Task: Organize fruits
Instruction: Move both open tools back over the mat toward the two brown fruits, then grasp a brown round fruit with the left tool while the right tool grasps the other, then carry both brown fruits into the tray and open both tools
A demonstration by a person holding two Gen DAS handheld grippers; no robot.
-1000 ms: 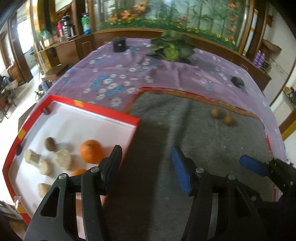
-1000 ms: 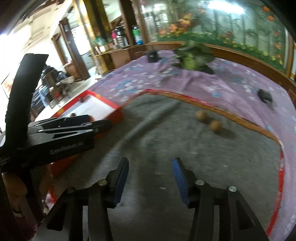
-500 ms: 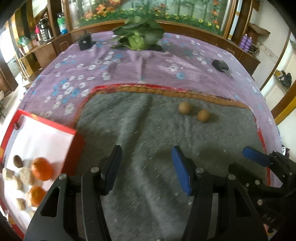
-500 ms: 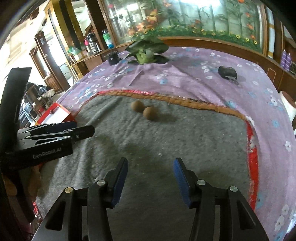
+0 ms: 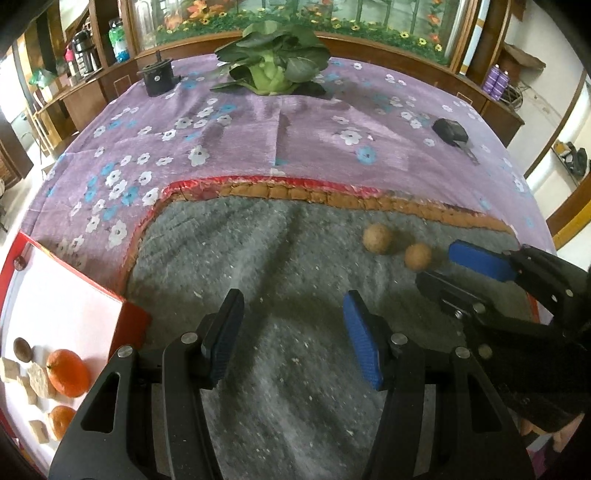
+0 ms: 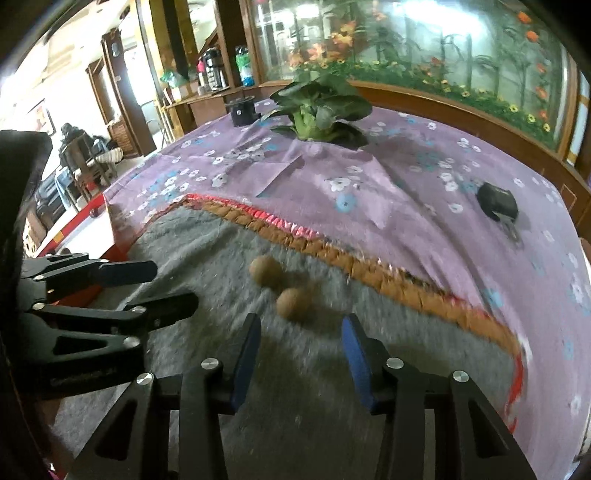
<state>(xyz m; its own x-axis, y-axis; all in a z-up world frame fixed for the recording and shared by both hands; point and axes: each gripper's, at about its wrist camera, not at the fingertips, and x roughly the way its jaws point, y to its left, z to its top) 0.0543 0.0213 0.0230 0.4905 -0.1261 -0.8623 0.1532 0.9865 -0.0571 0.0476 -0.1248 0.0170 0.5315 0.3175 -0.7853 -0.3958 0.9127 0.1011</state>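
Right fingers [image 6: 301, 332] spread, level, near brown fruit [image 6: 293, 303].

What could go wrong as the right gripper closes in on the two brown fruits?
1. The nearer brown fruit touches the farther brown fruit; the open right gripper may knock one rolling across the grey mat.
2. The left gripper, also open, sits close beside; the two could collide.

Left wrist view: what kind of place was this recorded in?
Probably a home dining or living room: a table under a purple flowered tablecloth, a long glass aquarium behind it, and wooden shelving with a black thermos flask at the left.
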